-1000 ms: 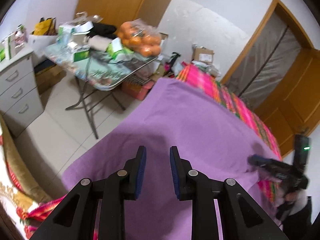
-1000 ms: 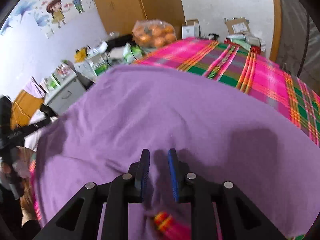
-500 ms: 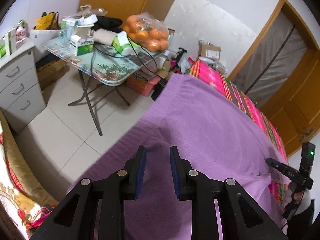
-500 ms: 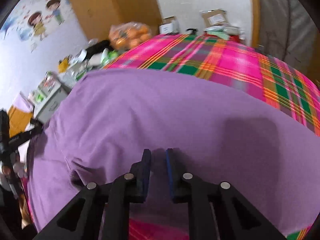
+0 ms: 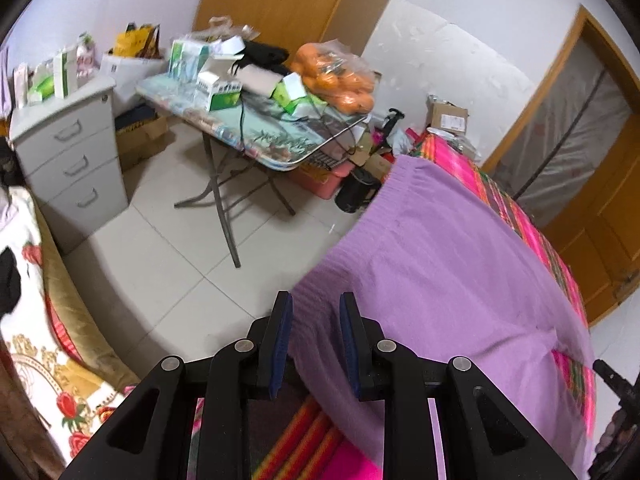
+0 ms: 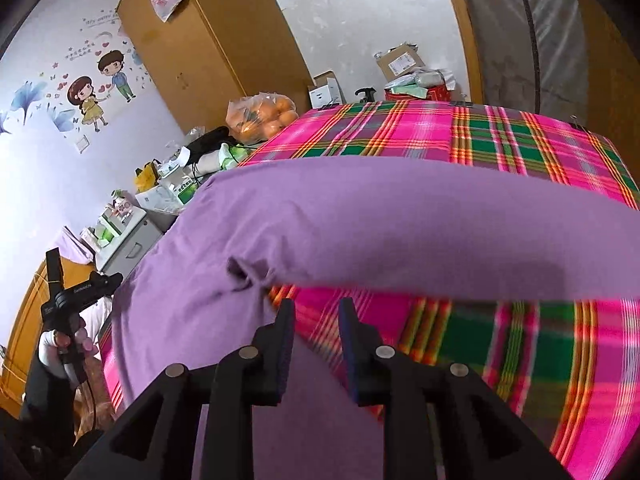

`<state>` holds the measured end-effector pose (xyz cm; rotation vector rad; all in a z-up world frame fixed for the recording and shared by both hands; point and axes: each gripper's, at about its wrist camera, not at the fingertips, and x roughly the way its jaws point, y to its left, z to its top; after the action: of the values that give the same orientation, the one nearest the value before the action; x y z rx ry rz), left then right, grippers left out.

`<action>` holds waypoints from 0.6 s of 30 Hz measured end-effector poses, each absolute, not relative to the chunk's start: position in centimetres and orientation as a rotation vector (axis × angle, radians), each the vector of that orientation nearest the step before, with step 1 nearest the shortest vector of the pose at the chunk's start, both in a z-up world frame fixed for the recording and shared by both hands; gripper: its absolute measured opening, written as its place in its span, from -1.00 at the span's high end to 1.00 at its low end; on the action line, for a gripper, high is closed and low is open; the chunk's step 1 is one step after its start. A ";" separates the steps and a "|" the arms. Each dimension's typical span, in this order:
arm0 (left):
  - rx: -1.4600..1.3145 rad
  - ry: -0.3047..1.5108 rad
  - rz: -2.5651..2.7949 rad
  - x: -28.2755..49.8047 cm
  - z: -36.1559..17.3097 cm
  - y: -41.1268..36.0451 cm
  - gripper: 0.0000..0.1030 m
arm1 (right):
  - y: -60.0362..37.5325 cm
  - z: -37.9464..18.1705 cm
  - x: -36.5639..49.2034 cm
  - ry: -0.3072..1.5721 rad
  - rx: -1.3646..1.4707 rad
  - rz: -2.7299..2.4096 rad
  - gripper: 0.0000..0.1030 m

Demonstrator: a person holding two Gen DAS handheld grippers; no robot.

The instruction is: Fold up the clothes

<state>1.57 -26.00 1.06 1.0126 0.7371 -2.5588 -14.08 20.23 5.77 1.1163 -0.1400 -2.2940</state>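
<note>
A purple garment [image 5: 440,280] lies spread on a pink and green plaid cloth [image 6: 520,152] that covers the table. In the left wrist view my left gripper [image 5: 314,336] is open at the garment's near left corner, with the hem edge between its blue pads. In the right wrist view the purple garment [image 6: 360,216] has its near edge bunched and drawn back, baring plaid. My right gripper [image 6: 316,336] is open just in front of that bunched edge, holding nothing. The left gripper [image 6: 76,292] shows at far left there.
A folding table [image 5: 256,136] piled with boxes and a bag of oranges [image 5: 340,80] stands beyond the left edge. A grey drawer cabinet [image 5: 72,152] is at left, a flowered blanket [image 5: 36,320] at lower left. A wooden door [image 5: 580,160] is behind.
Both grippers have pulled back toward the near edge. The garment's near edge has drawn back and bunched, baring plaid cloth by the right gripper. The left view has swung toward the floor.
</note>
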 end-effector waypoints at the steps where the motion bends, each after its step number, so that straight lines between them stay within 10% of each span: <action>1: 1.003 0.720 -2.581 1.9 1.4 -25.5 0.52 | 20.3 5.5 -13.7 -0.147 1.122 -2.294 0.56; 18: 1.166 0.622 -2.781 0.4 1.1 -18.5 0.51 | 29.3 1.7 -8.4 -0.375 1.278 -2.511 0.80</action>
<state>0.41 -18.54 1.07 1.1656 0.6220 -2.7811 -8.45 29.26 1.69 1.2780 -0.3745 -2.5108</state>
